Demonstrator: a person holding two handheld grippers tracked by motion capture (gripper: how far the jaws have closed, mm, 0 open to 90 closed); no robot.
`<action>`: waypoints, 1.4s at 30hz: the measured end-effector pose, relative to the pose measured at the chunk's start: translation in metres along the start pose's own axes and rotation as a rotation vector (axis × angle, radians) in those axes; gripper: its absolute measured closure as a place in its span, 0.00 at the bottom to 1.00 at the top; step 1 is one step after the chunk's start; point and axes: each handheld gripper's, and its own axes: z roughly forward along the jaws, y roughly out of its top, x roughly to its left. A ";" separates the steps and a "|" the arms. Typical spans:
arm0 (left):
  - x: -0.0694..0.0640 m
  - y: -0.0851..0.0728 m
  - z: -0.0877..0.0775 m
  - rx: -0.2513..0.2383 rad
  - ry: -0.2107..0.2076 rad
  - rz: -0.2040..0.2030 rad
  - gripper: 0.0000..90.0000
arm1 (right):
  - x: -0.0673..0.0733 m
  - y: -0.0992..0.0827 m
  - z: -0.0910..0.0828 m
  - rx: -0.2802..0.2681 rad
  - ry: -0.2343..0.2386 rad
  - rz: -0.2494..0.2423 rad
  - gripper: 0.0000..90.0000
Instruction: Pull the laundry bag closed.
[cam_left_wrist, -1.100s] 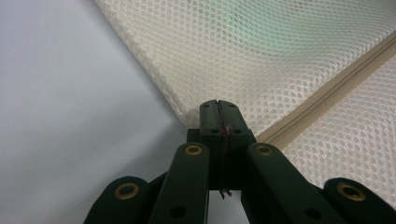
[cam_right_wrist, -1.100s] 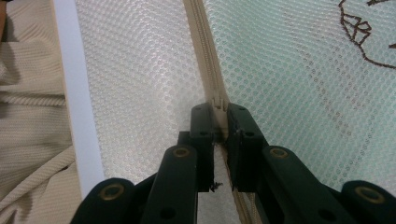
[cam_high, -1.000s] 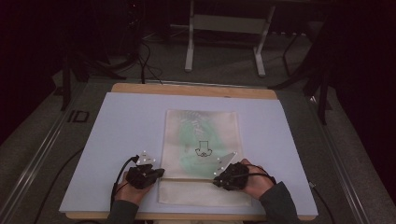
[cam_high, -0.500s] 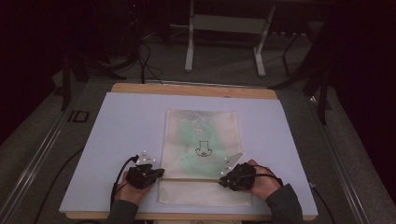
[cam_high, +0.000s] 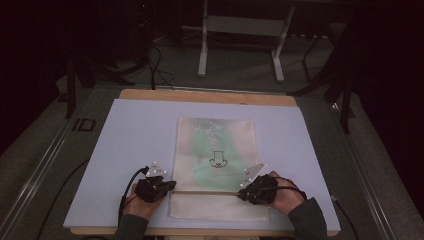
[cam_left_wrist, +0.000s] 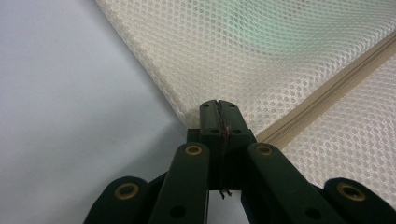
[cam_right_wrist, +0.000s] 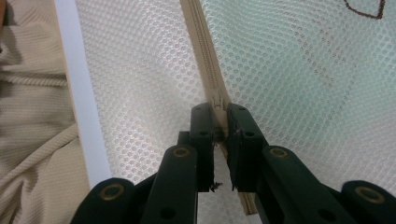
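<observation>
Lying flat on a pale blue mat (cam_high: 130, 145), mesh bag (cam_high: 215, 150), left gripper (cam_left_wrist: 219, 114) clamped on its edge, right gripper (cam_right_wrist: 219, 121) seemingly pinching its zipper (cam_right_wrist: 205, 51), dim room.

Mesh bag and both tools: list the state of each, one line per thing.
Mesh bag: lying flat on the table, a green item inside.
Zipper: closed along the stretch that shows in the right gripper view.
Zipper slider: between the right tool's jaws.
Left tool: shut on the bag's edge, at the zipper's end.
Right tool: shut on the zipper slider.
Table: bears the bag.
</observation>
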 end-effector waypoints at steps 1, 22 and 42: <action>0.000 0.000 0.000 0.000 0.000 0.002 0.99 | 0.000 0.000 0.000 0.007 -0.002 -0.001 0.91; 0.000 0.000 0.000 0.001 -0.001 0.002 0.99 | -0.006 -0.024 -0.012 0.004 -0.007 0.057 0.91; 0.000 0.000 0.000 0.000 0.002 0.002 0.99 | -0.013 -0.053 -0.026 0.008 -0.051 0.130 0.91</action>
